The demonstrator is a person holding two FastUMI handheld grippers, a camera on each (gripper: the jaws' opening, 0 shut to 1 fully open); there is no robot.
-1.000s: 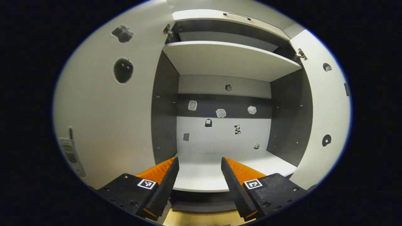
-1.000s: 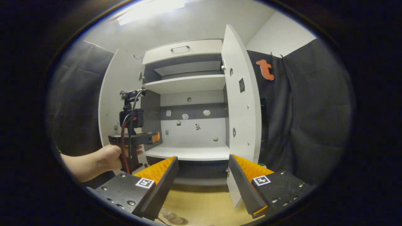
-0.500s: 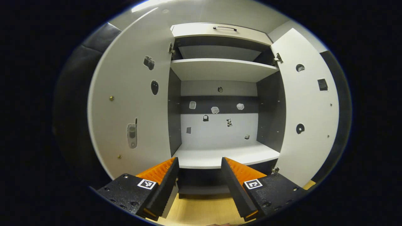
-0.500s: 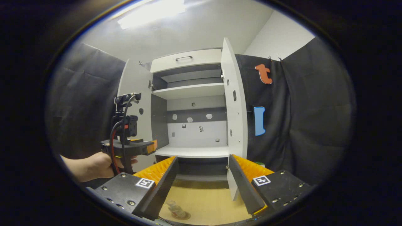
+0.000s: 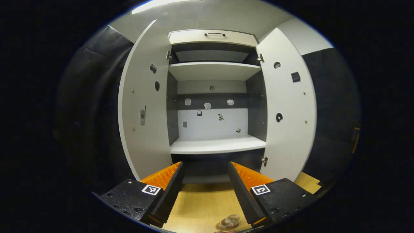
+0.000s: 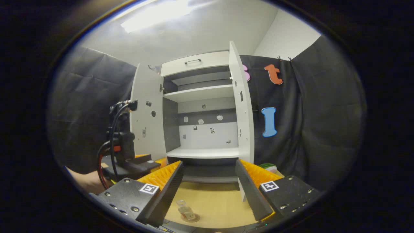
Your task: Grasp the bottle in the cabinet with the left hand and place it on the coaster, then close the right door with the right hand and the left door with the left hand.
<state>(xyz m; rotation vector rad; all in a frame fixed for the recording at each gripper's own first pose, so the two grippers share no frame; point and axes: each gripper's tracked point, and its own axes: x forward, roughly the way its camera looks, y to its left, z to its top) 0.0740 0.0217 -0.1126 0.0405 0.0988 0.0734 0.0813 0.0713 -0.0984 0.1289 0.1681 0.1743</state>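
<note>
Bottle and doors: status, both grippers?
Left gripper open, empty. Right gripper open, empty. Bottle upright on coaster on table. Right door and left door open; nothing seen blocking them.

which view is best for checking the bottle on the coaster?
Right gripper view: the bottle stands upright on the coaster, on the wooden table before the open cabinet. Left gripper view catches only its top at the lower edge, with the coaster hard to make out.
</note>
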